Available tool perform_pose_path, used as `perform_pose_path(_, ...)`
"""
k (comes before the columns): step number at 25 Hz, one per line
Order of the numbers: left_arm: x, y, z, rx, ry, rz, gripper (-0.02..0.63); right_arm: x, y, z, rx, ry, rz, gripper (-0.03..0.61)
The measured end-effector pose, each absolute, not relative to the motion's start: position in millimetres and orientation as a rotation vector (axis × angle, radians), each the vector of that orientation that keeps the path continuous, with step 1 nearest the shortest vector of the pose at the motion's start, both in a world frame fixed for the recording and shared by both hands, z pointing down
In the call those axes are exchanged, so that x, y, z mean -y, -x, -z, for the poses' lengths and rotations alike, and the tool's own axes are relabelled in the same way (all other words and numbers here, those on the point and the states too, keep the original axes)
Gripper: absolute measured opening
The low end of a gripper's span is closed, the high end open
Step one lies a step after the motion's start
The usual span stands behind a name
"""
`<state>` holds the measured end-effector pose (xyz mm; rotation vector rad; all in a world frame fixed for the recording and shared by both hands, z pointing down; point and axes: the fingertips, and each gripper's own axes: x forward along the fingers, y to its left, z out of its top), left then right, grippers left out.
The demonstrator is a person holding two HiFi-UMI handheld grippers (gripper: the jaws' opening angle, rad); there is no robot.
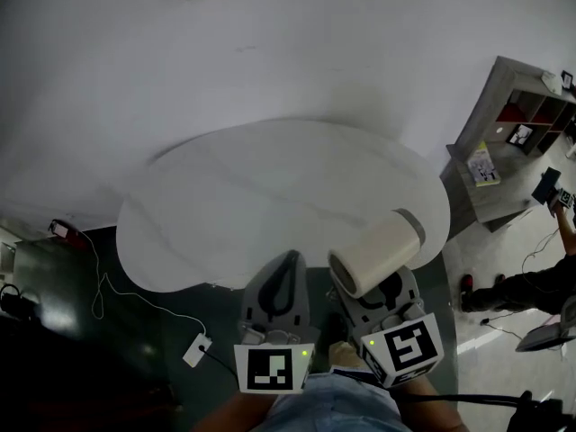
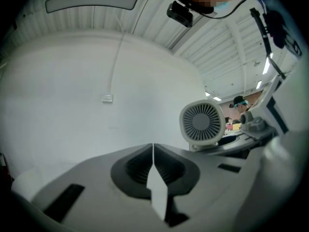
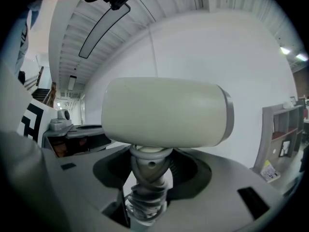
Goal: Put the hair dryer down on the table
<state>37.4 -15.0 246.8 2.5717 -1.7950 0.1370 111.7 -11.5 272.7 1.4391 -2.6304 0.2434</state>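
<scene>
Though unseen from the head view, cord-wound hair dryer [image 3: 164, 112] handle clamped in right claw [image 3: 149, 170]; left claw [image 2: 153, 151] together, empty.

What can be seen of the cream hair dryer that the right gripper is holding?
The cream plastic hair dryer has a round barrel with a grey ring at one end and a grille at the other. The barrel lies crosswise to the gripper. Its handle, with a cord wound around it, is clamped between the fingers of the right gripper. In the head view it is over the near edge of the round white table, apparently not resting on it.
</scene>
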Motion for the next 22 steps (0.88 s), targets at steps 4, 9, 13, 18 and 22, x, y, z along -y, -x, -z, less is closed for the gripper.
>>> perform_pose_path(4, 54, -42, -246, 1.817, -2.561, -0.142, 0.012, 52, -114, -271, 2.646, -1.404, -0.23, 0.221)
perform_pose_path(9, 89, -44, -237, 1.854, -2.547, -0.113, 0.012, 92, -117, -264, 2.66, -1.376, -0.194, 0.221)
perform_pose_path(13, 110, -35, -235, 1.871, -2.534, -0.09, 0.012, 117, -105, -261, 2.668, -1.339, -0.181, 0.221)
perform_pose_path(18, 149, -9, -248, 1.87, -2.485, -0.08, 0.012, 154, -80, -271, 2.648, -1.3, -0.176, 0.221)
perform_pose_path(22, 192, 9, -256, 1.855, -2.496, -0.072, 0.012, 192, -59, -283, 2.629, -1.291, -0.18, 0.221)
